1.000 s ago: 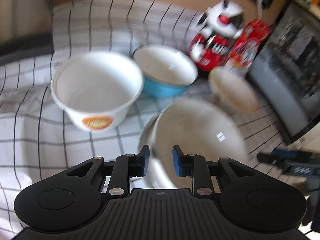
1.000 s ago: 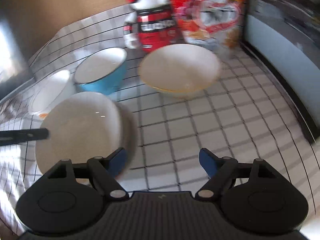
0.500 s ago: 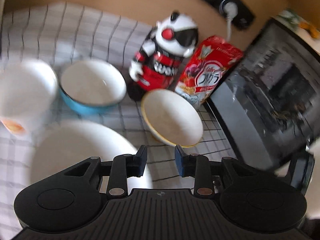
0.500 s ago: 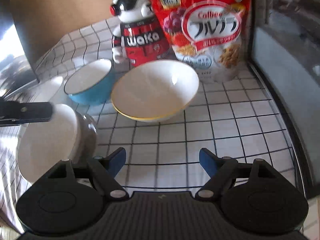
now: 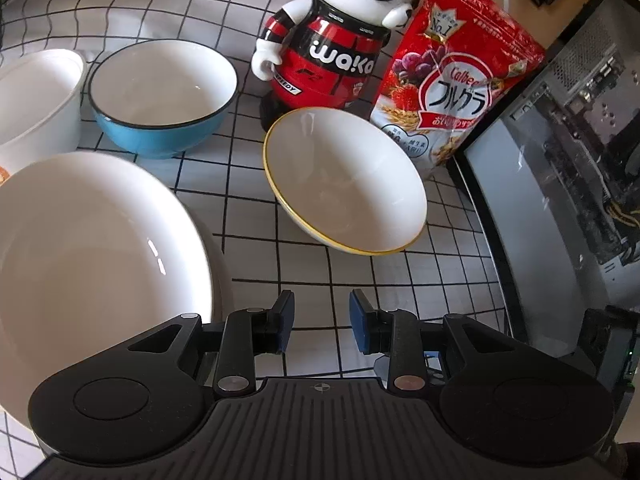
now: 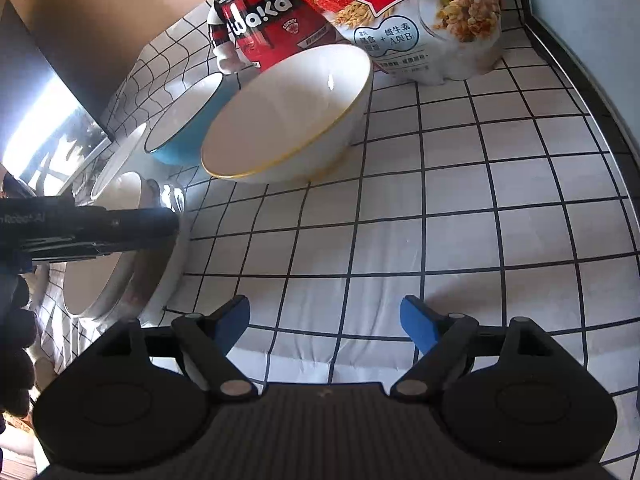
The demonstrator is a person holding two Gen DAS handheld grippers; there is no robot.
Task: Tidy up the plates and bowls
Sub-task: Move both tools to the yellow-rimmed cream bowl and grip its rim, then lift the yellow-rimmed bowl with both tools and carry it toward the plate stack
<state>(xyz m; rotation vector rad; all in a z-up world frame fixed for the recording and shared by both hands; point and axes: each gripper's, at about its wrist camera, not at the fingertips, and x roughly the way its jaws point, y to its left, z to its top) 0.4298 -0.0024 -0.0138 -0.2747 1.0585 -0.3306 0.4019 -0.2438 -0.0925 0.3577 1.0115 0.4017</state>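
Note:
A white bowl with a yellow rim (image 5: 348,184) stands in front of the toy and the cereal bag, and is seen closer in the right wrist view (image 6: 288,116). A blue bowl (image 5: 160,96) and a white tub with an orange logo (image 5: 36,100) stand to its left. A large white bowl (image 5: 92,256) fills the lower left. My left gripper (image 5: 322,322) is open over bare cloth, just right of the large bowl. My right gripper (image 6: 326,320) has its jaws opening wide, nothing between them, short of the yellow-rimmed bowl.
A red and black toy figure (image 5: 332,52) and a red cereal bag (image 5: 452,80) stand close behind the bowls. A computer case (image 5: 560,160) walls off the right side. The checked cloth (image 6: 460,220) covers the table. The left gripper's black body (image 6: 100,228) hides part of the large bowl.
My left gripper has swung right, off the large white bowl's rim, and opened slightly. My right gripper has come forward and down toward the yellow-rimmed bowl.

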